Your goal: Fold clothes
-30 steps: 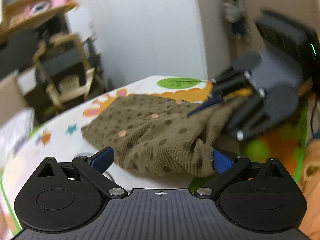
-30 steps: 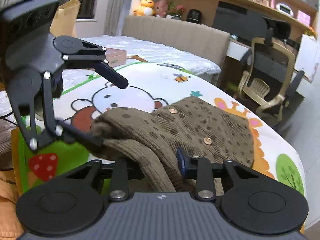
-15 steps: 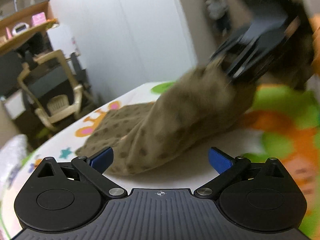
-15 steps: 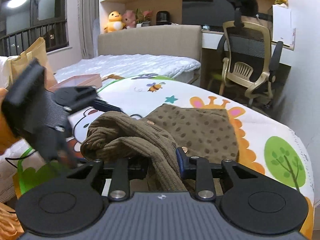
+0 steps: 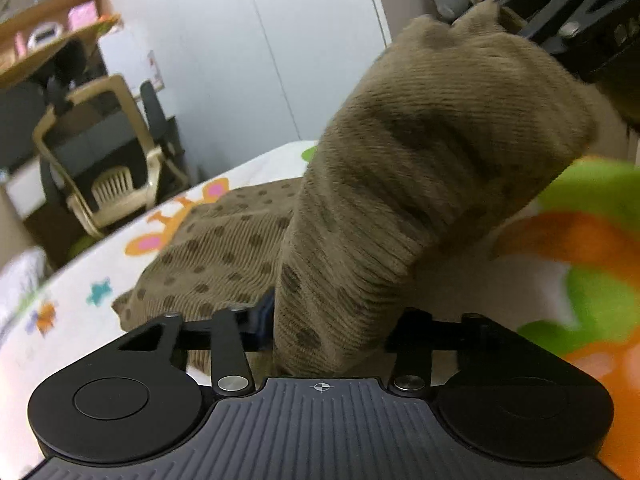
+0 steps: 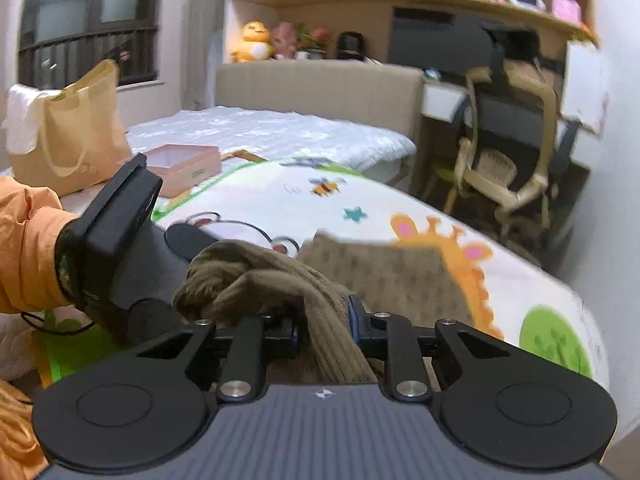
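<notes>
Left gripper [image 5: 332, 320] clamped on a fold of the brown dotted garment [image 5: 400, 184], at frame centre. Right gripper [image 6: 324, 324] likewise pinching the cloth at lower centre. Remainder of garment lies flat on the cartoon-print mat [image 6: 520, 280], mid-frame

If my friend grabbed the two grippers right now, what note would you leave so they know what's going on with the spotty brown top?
Left gripper: shut on the brown spotted top, near its lower edge.
Right gripper: shut on another bunch of the same top, held higher up.
Where things are: part of the top is lifted between the two grippers; the rest lies flat on the cartoon animal mat.
Done: both grips are made and one side is raised.
Left: probably carry the raised part over the flat part, lay it down, let go, and smooth it. No finished fold shows yet.
</notes>
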`<state>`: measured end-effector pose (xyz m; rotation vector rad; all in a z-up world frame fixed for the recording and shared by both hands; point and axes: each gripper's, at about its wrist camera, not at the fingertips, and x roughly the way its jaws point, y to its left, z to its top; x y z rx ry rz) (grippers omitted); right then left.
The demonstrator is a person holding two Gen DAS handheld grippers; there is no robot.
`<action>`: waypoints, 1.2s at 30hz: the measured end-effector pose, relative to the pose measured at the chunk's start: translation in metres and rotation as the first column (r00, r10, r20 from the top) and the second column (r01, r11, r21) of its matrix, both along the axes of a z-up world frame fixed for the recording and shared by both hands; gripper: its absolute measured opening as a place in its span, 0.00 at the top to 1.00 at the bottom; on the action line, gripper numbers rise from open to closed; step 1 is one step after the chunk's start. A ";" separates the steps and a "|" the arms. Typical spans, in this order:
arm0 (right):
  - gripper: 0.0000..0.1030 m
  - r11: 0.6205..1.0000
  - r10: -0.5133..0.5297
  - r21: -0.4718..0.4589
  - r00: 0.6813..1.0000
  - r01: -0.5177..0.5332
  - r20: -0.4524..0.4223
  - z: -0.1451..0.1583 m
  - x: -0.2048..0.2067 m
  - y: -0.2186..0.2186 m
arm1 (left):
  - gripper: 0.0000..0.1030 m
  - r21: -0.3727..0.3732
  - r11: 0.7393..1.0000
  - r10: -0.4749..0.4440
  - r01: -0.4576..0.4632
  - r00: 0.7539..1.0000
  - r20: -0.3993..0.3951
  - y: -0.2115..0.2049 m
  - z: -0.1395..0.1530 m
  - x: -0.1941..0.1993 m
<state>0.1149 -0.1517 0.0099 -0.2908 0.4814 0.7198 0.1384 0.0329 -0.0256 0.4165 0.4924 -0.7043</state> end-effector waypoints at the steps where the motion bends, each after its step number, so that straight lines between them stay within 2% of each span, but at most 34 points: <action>1: 0.80 1.000 0.020 -0.021 1.000 -0.020 -0.007 -0.001 0.008 0.008 | 0.59 -0.047 0.999 -0.015 0.013 0.999 -0.047 0.003 0.005 -0.006; 7: 0.79 0.980 0.133 -0.140 0.989 -0.140 -0.060 -0.010 0.055 0.056 | 0.60 -0.244 0.968 -0.113 0.062 0.972 -0.204 0.016 0.011 -0.049; 8: 0.77 0.974 0.151 -0.159 0.986 -0.161 -0.070 -0.011 0.062 0.064 | 0.60 -0.270 0.962 -0.103 0.038 0.968 -0.231 0.019 0.010 -0.052; 11: 0.65 0.951 0.204 -0.214 0.974 -0.222 -0.102 -0.015 0.086 0.088 | 0.60 -0.335 0.936 -0.006 -0.106 0.949 -0.315 0.036 -0.001 -0.045; 13: 0.57 0.971 0.172 -0.157 0.984 -0.178 -0.053 0.006 0.089 0.081 | 0.59 -0.381 0.907 0.030 -0.179 0.930 -0.365 0.046 -0.003 -0.039; 15: 0.29 0.984 0.148 -0.101 0.988 -0.144 0.035 0.032 0.080 0.063 | 0.58 -0.413 0.884 0.040 -0.220 0.915 -0.401 0.052 -0.001 -0.034; 17: 0.23 0.992 0.107 -0.075 0.985 -0.098 0.135 0.052 0.062 0.040 | 0.58 -0.427 0.873 0.039 -0.235 0.907 -0.419 0.054 -0.001 -0.029; 19: 0.23 0.997 0.062 -0.057 0.982 -0.053 0.177 0.063 0.051 0.016 | 0.58 -0.444 0.858 0.038 -0.259 0.893 -0.448 0.057 -0.002 -0.022; 23: 0.23 1.000 -0.024 -0.010 0.990 0.025 0.140 0.054 0.037 -0.020 | 0.58 -0.497 0.799 0.031 -0.339 0.848 -0.529 0.069 -0.007 -0.011; 26: 0.23 0.995 -0.093 0.043 0.996 0.093 -0.004 0.022 0.044 -0.039 | 0.58 -0.522 0.758 0.031 -0.391 0.821 -0.570 0.078 -0.013 -0.008; 28: 0.23 0.987 -0.135 0.074 0.985 0.143 -0.104 0.000 0.049 -0.051 | 0.58 -0.536 0.732 0.030 -0.421 0.805 -0.592 0.085 -0.015 -0.008; 29: 0.23 0.982 -0.153 0.087 0.976 0.168 -0.155 -0.011 0.052 -0.057 | 0.58 -0.540 0.724 0.034 -0.429 0.804 -0.593 0.088 -0.015 -0.010; 30: 0.29 0.976 -0.171 0.099 0.964 0.194 -0.205 -0.022 0.055 -0.064 | 0.58 -0.542 0.723 0.040 -0.429 0.809 -0.587 0.090 -0.013 -0.012; 31: 0.37 0.970 -0.184 0.111 0.954 0.215 -0.236 -0.031 0.052 -0.068 | 0.59 -0.546 0.722 0.046 -0.425 0.816 -0.576 0.092 -0.010 -0.014; 32: 0.50 0.965 -0.196 0.121 0.944 0.234 -0.264 -0.040 0.049 -0.071 | 0.59 -0.553 0.719 0.048 -0.422 0.823 -0.566 0.094 -0.006 -0.016; 36: 0.51 0.933 -0.256 0.161 0.907 0.322 -0.334 -0.064 0.040 -0.084 | 0.56 -0.562 0.707 0.065 -0.429 0.831 -0.552 0.093 0.004 -0.024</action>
